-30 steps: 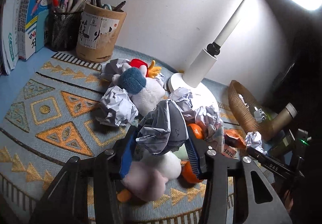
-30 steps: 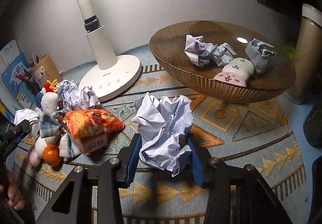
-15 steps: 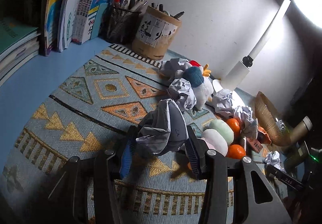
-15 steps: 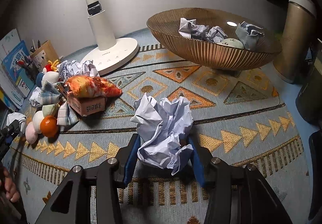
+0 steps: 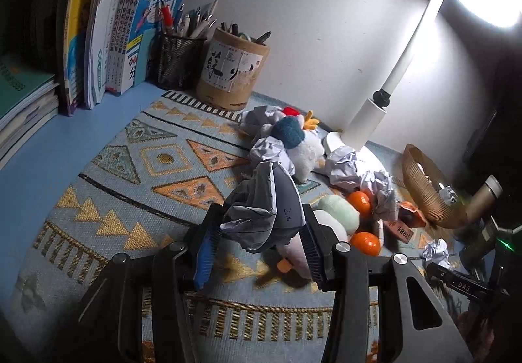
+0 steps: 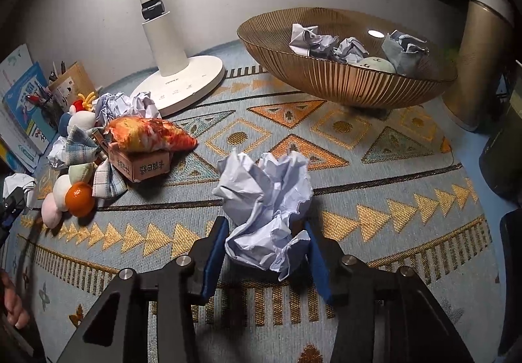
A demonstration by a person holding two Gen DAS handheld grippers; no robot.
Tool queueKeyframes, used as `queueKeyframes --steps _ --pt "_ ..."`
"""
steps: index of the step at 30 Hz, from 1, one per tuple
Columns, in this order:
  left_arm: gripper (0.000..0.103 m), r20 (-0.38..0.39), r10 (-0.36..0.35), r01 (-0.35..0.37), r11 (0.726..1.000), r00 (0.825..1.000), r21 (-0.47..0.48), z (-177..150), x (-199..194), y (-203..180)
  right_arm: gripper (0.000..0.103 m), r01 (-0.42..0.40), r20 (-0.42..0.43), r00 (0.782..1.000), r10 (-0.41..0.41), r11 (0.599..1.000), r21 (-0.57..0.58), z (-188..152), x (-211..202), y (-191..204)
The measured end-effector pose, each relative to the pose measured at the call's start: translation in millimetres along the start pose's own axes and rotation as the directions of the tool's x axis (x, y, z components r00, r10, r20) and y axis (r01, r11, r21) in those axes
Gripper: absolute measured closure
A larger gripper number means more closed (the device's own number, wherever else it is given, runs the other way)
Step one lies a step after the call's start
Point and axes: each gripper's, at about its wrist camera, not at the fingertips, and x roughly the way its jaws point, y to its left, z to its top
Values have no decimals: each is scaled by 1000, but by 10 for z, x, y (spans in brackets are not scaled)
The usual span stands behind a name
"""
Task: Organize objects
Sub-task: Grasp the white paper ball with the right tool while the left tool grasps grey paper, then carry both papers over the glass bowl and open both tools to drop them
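Grey crumpled paper sat clamped between the two blue pads of the left tool, lifted above the patterned mat. Beyond it, in the left wrist view, lay a cluster of paper wads, a plush toy, pastel dumpling-shaped toys and two oranges, all close to the white lamp base. A mesh pen holder and a cardboard pen cup stood side by side at the wall, next to upright books.

In the right wrist view, the right tool was clamped on a white crumpled paper ball, held over the mat. The ribbed amber bowl stood beyond it, near the wall, containing several paper wads and a pale green toy. To the left, a snack bag rested on a small carton, beside a checked cloth. A gold flask stood right of the bowl.
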Motion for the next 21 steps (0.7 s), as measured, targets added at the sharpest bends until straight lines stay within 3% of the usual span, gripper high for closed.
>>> queueKeyframes --steps 5,12,14,17,21 --pt "59 4 -141 140 986 990 93 308 -128 -661 58 -32 115 993 31 999 6 199 -462 -73" --pt "59 -98 -370 383 896 924 225 767 125 -1911 58 -13 267 964 -4 998 62 783 -845 -412" --pt "59 -131 -386 407 877 913 254 846 341 -2233 58 -12 282 959 -18 995 104 973 -809 -545" --pt "59 -180 -334 377 865 925 331 880 784 -2661 58 -5 281 959 -42 986 165 1236 -669 -739" --pt "59 -226 -335 395 858 915 329 890 1291 -2991 58 -22 253 967 -42 970 244 1485 -405 -956"
